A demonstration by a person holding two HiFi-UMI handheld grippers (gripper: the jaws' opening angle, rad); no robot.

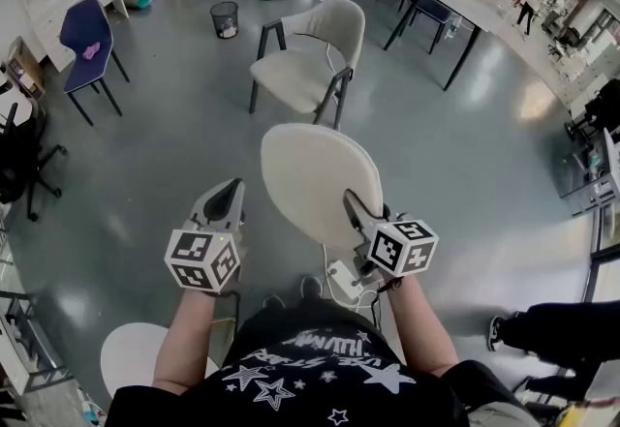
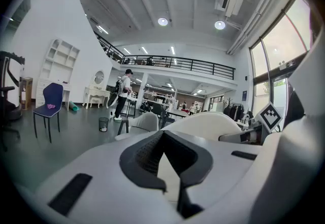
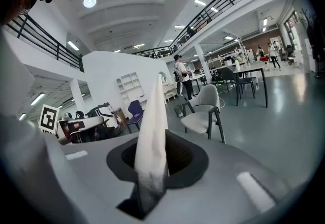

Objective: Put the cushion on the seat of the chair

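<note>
You are on the carry: the cushion (image 1: pixel 315 181) hangs mid-frame, well apart from the chair (image 1: pixel 308 67) at upper centre. Next you likely need to step closer and lay it flat on the seat. The right gripper (image 1: pixel 353 200) has its fingers barely parted, pinching the cushion's near edge. The left gripper (image 1: pixel 231 191) has its fingers pressed together, empty.

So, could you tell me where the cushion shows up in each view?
Head view: cushion at centre, its near edge in the right tongs.
Left gripper view: pale dome right of centre.
Right gripper view: upright strip at centre, edge-on.
Shared landmark: the beige chair beyond it.
</note>
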